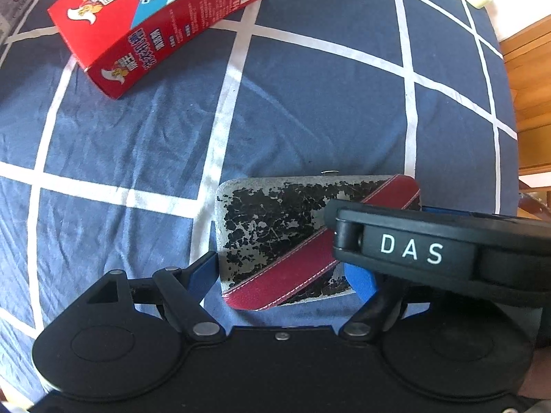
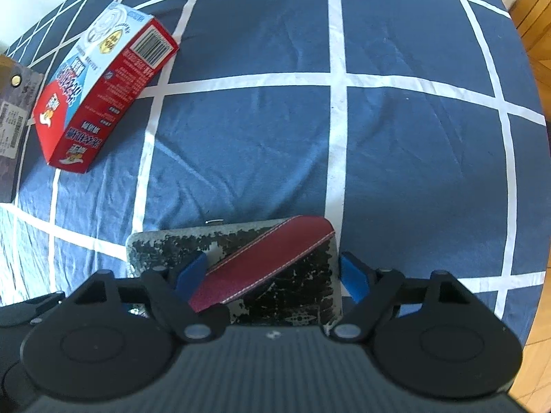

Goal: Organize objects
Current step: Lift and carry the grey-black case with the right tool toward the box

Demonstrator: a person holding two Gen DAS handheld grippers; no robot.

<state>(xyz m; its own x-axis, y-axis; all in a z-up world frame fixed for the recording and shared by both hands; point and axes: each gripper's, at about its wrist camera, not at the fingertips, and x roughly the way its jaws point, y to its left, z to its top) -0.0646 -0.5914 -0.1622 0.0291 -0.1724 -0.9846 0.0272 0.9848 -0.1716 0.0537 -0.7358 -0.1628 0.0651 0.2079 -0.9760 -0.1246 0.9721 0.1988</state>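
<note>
The worn clasp case [image 1: 303, 237] lies flat on the bed sheet [image 1: 310, 103], at five o'clock from the red carton [image 1: 155, 24]. Left gripper [image 1: 286, 275] straddles it; right gripper [image 2: 272, 272] likewise, jaws apart. It looks stiff and light; its long edges offer the best hold.

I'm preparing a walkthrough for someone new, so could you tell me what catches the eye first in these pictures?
First, the worn case with a red diagonal stripe, lying on the blue checked bedsheet between both grippers' blue fingers. Next, the red carton lying further off, to the left.

Left gripper [image 1: 286, 275] half-open, pointing down; right gripper [image 2: 272, 272] likewise.
</note>
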